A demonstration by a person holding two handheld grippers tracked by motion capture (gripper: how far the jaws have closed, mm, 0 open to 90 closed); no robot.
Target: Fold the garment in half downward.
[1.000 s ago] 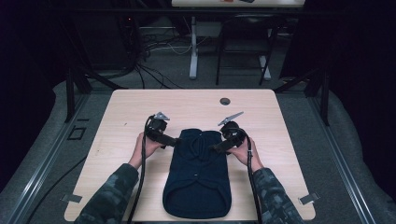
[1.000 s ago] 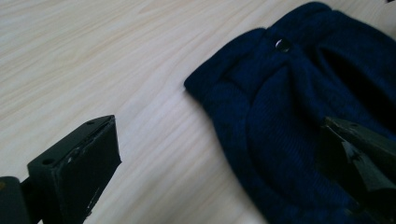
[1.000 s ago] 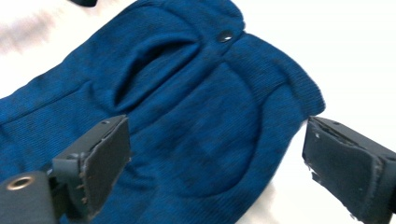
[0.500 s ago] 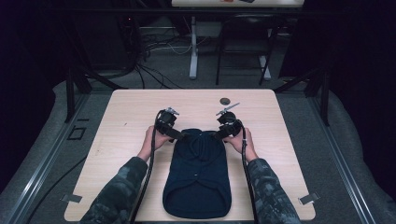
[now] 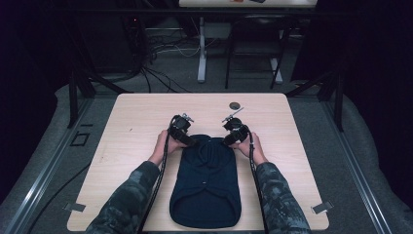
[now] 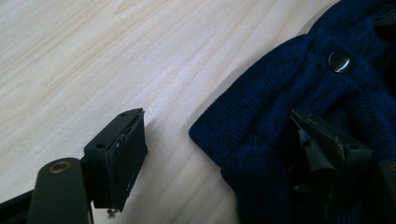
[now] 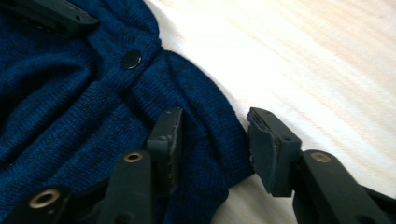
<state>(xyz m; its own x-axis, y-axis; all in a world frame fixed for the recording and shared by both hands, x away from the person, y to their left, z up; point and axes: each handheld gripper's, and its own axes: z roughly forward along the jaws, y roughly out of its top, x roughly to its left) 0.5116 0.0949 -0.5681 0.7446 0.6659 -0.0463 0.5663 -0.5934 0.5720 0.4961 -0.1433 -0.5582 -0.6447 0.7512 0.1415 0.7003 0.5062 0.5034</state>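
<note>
My left tongs (image 6: 219, 154) and right tongs (image 7: 212, 144), both just closing but not yet pinching, each straddle a far corner of the navy knitted garment (image 5: 207, 180) lying flat on the tabletop (image 5: 131, 122).

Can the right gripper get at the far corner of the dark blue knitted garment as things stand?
Probably yes. The right gripper already straddles the corner of the dark blue knitted garment, its jaws just closing; the fold lies between them, one finger still off the cloth, over bare light wooden table. Nothing blocks it.
</note>
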